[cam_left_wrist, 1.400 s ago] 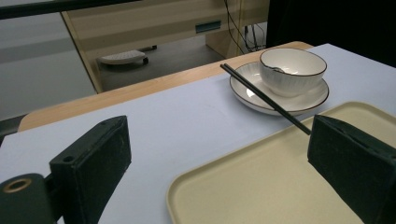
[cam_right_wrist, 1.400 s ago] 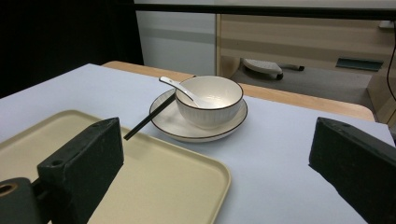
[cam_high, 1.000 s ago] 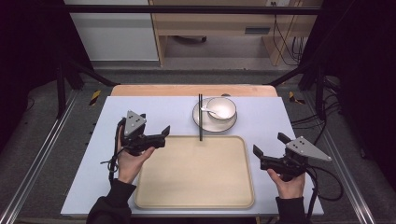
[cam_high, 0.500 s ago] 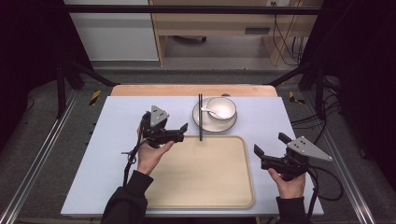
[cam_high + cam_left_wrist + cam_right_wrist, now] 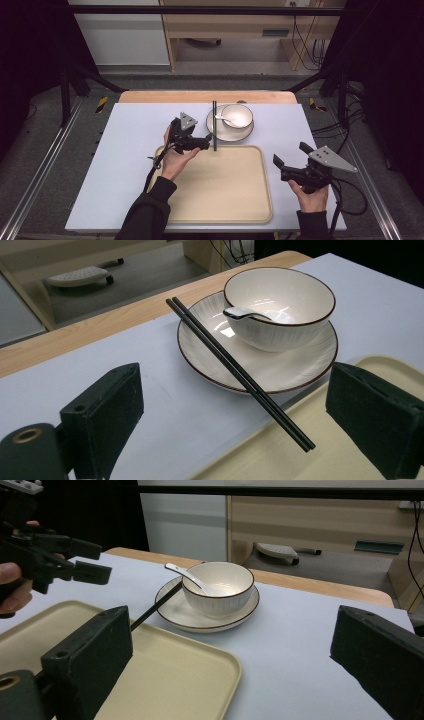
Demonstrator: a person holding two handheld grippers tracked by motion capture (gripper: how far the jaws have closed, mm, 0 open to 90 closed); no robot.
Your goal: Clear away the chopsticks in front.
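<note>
Evenly lit from above, table (image 5: 125, 150) bright, surroundings dark. Soft glare inside bowl (image 5: 280, 300) and on plate (image 5: 220, 330). Slightly soft focus, faint shadows.

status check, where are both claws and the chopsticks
Left claw open, just short of chopsticks. Right claw open, right of tray. Chopsticks across plate rim, tips over tray.

Black tongs (image 5: 204, 142), grey triangular plates, dark sleeves

Bowl (image 5: 240, 115) w/ spoon (image 5: 225, 119) inside, on plate (image 5: 227, 136) twd far side of table (image 5: 125, 150), tray (image 5: 225, 190) just in front.
</note>
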